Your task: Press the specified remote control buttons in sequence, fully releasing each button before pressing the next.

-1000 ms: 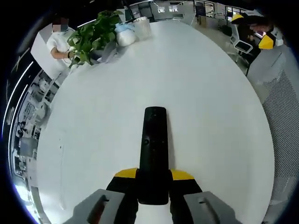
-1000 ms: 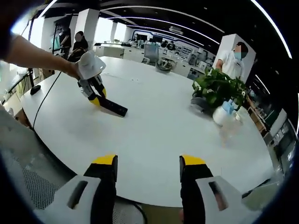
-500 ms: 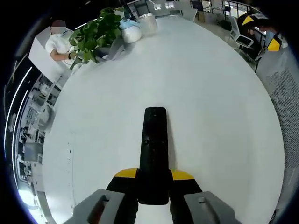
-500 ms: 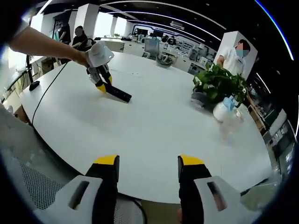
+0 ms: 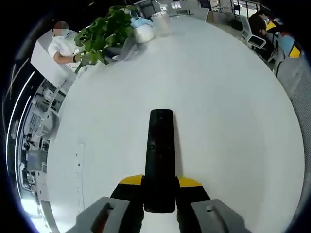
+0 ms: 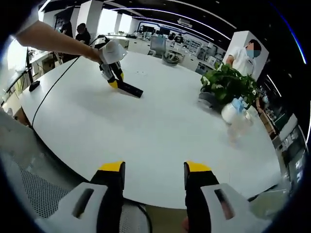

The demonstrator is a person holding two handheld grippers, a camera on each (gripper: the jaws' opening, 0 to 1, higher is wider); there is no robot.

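Two grippers, one remote control, one round white table.

Item 1, left gripper (image 5: 160,183): yellow-tipped jaws closed on the near end of the remote control (image 5: 160,148), one tip to each long side. In the right gripper view the same left gripper (image 6: 113,77) appears far across the table, held by a person's bare arm (image 6: 53,40), with the remote control (image 6: 131,89) projecting from it and close to the tabletop; contact with the surface cannot be confirmed.

Item 2, right gripper (image 6: 150,170): jaws parted wide, nothing between them, hanging over the near edge of the table (image 6: 160,141), well apart from the remote.

Item 3, remote control: slim, black, rigid bar, a small round button visible partway along its top face; the other buttons are too small to tell apart. Judged light and stiff, its smooth casing liable to slip or pivot if pressed far from the grip. Best held as now, by the long edges at the tail end, leaving the button face bare for the other gripper's tip.

Item 4, surroundings: potted green plant (image 5: 104,33) at the far edge of the table (image 5: 228,111), a pale blue-and-white bundle (image 5: 143,30) just beside it; a person in white (image 6: 241,59) stands behind the plant (image 6: 228,87).
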